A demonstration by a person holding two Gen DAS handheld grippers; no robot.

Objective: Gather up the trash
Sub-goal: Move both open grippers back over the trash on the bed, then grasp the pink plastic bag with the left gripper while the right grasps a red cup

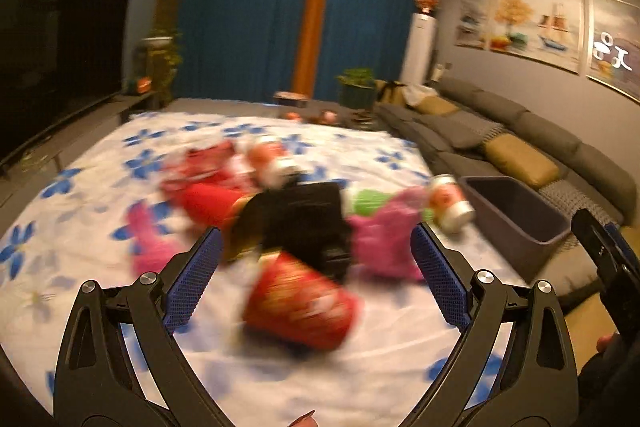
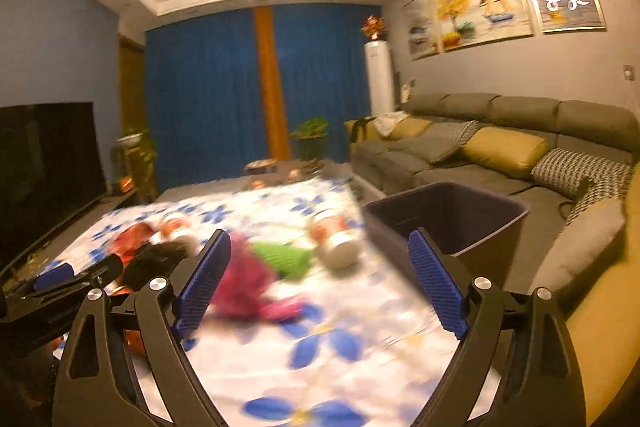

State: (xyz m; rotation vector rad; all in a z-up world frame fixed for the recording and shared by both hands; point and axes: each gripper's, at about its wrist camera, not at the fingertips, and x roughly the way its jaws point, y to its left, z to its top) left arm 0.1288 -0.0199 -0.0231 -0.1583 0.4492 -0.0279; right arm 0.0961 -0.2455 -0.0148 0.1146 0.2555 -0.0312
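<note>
Blurred trash lies on a white cloth with blue flowers [image 1: 80, 267]. In the left wrist view my left gripper [image 1: 316, 267] is open, just above a red cup or can [image 1: 300, 307]. Beyond it lie a black wrapper [image 1: 304, 219], a pink wrapper [image 1: 384, 243], a green wrapper [image 1: 368, 201], red packets [image 1: 204, 183] and two cans [image 1: 450, 201], [image 1: 272, 157]. In the right wrist view my right gripper [image 2: 320, 267] is open and empty above the pink wrapper [image 2: 244, 283], with the green wrapper [image 2: 284, 255] and a can [image 2: 334, 233] beyond. A dark bin [image 2: 444, 219] stands at the cloth's right edge.
A grey sofa [image 2: 500, 147] with yellow cushions runs along the right. A black TV [image 1: 56, 63] stands on the left. Blue curtains [image 1: 248, 19] and potted plants are at the back. The bin also shows in the left wrist view [image 1: 516, 215].
</note>
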